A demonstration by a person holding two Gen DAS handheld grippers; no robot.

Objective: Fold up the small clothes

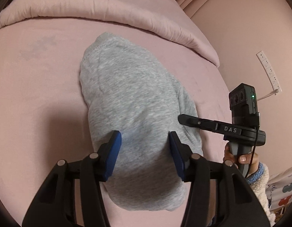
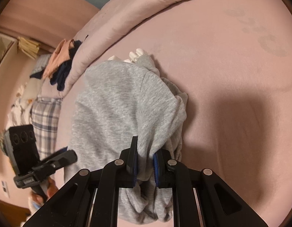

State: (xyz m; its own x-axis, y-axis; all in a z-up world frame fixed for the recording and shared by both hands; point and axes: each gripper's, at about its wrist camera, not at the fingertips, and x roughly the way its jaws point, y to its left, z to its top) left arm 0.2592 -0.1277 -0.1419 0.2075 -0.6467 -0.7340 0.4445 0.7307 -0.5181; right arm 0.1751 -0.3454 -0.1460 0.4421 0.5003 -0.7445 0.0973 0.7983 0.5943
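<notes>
A small grey sweatshirt [image 1: 130,98] lies in the middle of the left wrist view on a pink bed sheet [image 1: 42,75], with a rolled pink duvet [image 1: 108,13] banked across the top of the frame behind it. The left gripper [image 1: 145,140] hangs over the near end of the garment at lower centre, its blue pads spread wide and holding nothing. In the right wrist view the right gripper [image 2: 145,157] is pressed together on a bunched fold of the same sweatshirt [image 2: 117,104] at lower centre, the cloth gathered and puckering between the pads, with a ribbed cuff [image 2: 145,60] showing near the top of the garment. A heap of other clothes [image 2: 59,64] sits at the upper left of that frame, well apart. The fleece looks light, thick and floppy; I would expect it to sag and drag across the sheet rather than hold any shape, though it should not slip from rubber pads. It seems best taken at a seam, hem or cuff, through both layers, so that the fold comes over in one piece.
</notes>
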